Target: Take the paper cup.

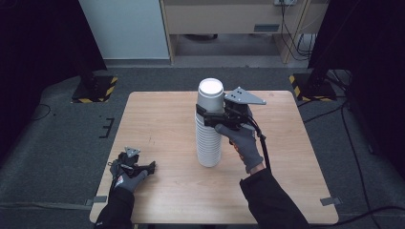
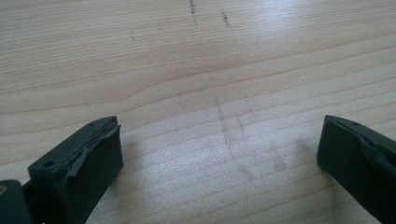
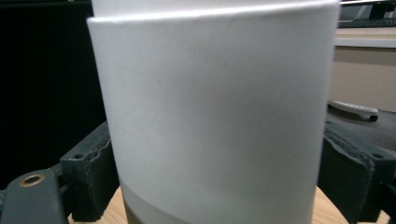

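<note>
Nearest the person, the left tongs rest low on the wooden counter at its near left corner, held in a gloved left hand. Their jaws stand wide apart with nothing between them; in the left gripper view only bare wood grain with a few faint scuff marks lies between and beyond the jaws.

Farther in, near the middle of the counter, the gloved right hand holds the right tongs raised against the upper part of a tall stack of white paper cups. The stack stands upright on the counter, well apart from the left tongs and off to their right. In the right gripper view the top cup sits squarely between the two jaws, its white wall meeting the jaw pads on both sides, so these tongs are closed on it. The rim of a cup above runs across the top of that view. A black cable trails from the right tongs back along the forearm.

Beyond the counter lies grey floor.
</note>
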`<state>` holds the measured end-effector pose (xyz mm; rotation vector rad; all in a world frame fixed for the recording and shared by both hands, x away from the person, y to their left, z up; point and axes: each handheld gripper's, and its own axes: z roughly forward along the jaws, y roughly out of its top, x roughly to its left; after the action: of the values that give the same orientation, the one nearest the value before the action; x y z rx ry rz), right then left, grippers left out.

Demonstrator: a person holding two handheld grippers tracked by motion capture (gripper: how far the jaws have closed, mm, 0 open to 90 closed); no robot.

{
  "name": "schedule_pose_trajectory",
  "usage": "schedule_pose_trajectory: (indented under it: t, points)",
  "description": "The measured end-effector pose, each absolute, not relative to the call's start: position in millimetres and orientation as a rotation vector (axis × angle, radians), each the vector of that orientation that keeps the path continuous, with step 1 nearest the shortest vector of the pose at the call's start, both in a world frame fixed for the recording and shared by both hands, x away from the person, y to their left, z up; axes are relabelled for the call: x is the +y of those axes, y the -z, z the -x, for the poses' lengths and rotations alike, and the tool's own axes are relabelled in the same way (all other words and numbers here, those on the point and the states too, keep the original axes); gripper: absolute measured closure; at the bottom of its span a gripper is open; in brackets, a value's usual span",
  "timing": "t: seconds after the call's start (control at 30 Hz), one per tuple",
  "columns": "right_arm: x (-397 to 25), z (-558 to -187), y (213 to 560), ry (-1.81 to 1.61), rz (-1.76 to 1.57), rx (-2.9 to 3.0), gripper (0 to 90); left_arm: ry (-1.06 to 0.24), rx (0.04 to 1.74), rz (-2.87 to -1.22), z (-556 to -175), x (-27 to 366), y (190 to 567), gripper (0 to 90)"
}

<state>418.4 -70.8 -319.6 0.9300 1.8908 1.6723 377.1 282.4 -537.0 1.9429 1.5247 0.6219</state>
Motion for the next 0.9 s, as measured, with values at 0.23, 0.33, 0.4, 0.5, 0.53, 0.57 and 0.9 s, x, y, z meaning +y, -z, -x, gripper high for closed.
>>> schedule_pose_trajectory:
  t: [0.23,0.33,0.4,0.5,0.53,0.57,0.9]
  points:
    - [-65.2,-421.1,322.5,-1.65,-0.935,1.894,13.0,-0.622,1.525,-1.943,-377.1,282.4,537.0,0.0]
    - [-65.0,-421.1,322.3,-1.649,-0.932,1.892,13.8,-0.622,1.525,-1.943,-377.2,282.4,537.0,0.0]
    - [-65.1,-420.6,322.0,-1.644,-0.929,1.893,14.2,-0.622,1.525,-1.943,-377.1,282.4,537.0,0.0]
    - [-65.1,-420.3,321.8,-1.645,-0.929,1.892,14.5,-0.622,1.525,-1.943,-377.1,282.4,537.0,0.0]
    - [-65.0,-420.3,321.7,-1.645,-0.931,1.892,14.5,-0.622,1.525,-1.943,-377.2,282.4,537.0,0.0]
    - [-65.1,-420.3,321.6,-1.644,-0.928,1.893,14.6,-0.622,1.525,-1.943,-377.2,282.4,537.0,0.0]
    - [-66.1,-418.4,309.0,-1.673,-0.902,1.861,15.0,-0.622,1.525,-1.943,-377.1,282.4,537.0,0.0]
